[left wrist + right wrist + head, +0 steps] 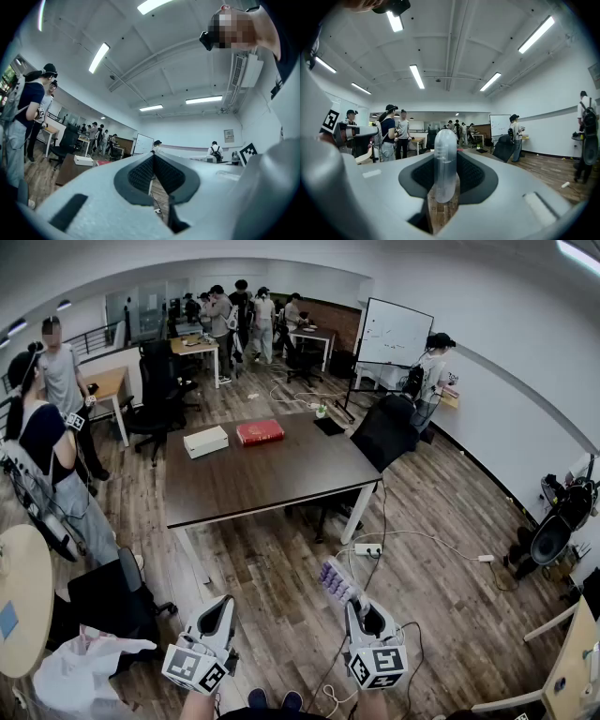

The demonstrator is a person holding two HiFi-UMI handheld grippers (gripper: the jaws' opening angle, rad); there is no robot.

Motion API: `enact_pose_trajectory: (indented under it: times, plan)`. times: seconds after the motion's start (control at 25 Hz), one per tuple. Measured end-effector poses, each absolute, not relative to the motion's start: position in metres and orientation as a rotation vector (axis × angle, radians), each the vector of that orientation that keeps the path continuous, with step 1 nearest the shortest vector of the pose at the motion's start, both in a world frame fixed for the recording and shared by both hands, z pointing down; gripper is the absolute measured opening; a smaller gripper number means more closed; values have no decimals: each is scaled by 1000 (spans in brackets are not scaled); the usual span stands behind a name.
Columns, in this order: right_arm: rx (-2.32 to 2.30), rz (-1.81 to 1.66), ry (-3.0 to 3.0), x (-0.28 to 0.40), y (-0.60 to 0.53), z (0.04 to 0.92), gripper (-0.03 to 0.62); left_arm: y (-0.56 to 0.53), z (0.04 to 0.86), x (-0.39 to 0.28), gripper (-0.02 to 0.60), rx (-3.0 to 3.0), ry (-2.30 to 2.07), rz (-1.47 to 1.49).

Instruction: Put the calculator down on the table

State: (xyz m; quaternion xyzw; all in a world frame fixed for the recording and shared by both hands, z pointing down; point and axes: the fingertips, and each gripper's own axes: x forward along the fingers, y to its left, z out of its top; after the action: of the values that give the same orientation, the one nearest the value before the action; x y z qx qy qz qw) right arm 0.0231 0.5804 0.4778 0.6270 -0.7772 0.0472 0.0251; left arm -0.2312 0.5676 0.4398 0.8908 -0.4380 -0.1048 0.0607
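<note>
My right gripper [359, 607] is shut on the calculator [338, 581], a pale slab with rows of keys that sticks up and forward out of the jaws, over the wooden floor. In the right gripper view the calculator [444, 140] stands edge-on, a whitish rounded strip clamped between the dark pads of my right gripper [445, 161]. My left gripper [222, 604] hangs beside it to the left, shut with nothing in it; in the left gripper view its jaws [153, 157] meet at the tips. The dark brown table [272, 474] stands some way ahead of both grippers.
On the table's far side lie a white box [205, 441], a red book [260, 432] and a black flat item [329, 426]. A power strip [367, 548] and cables lie on the floor between me and the table. Black chairs [384, 432] and people [47, 446] stand around; a round table [23, 596] is at the left.
</note>
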Motion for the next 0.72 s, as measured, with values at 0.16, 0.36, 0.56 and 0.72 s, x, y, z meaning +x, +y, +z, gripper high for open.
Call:
enact_pose_trajectory:
  times: [0.16, 0.36, 0.56, 0.72]
  plan:
    - [1928, 153, -2420, 18, 576, 478, 117, 563, 441, -236, -5, 2690, -1337, -319]
    - [1927, 147, -2408, 12, 573, 479, 117, 563, 441, -234, -5, 2737, -1317, -280]
    - [1950, 155, -2392, 5, 574, 478, 117, 560, 440, -240, -5, 2743, -1290, -288]
    - [1963, 138, -2383, -5, 569, 474, 117, 555, 438, -248, -5, 2767, -1275, -276]
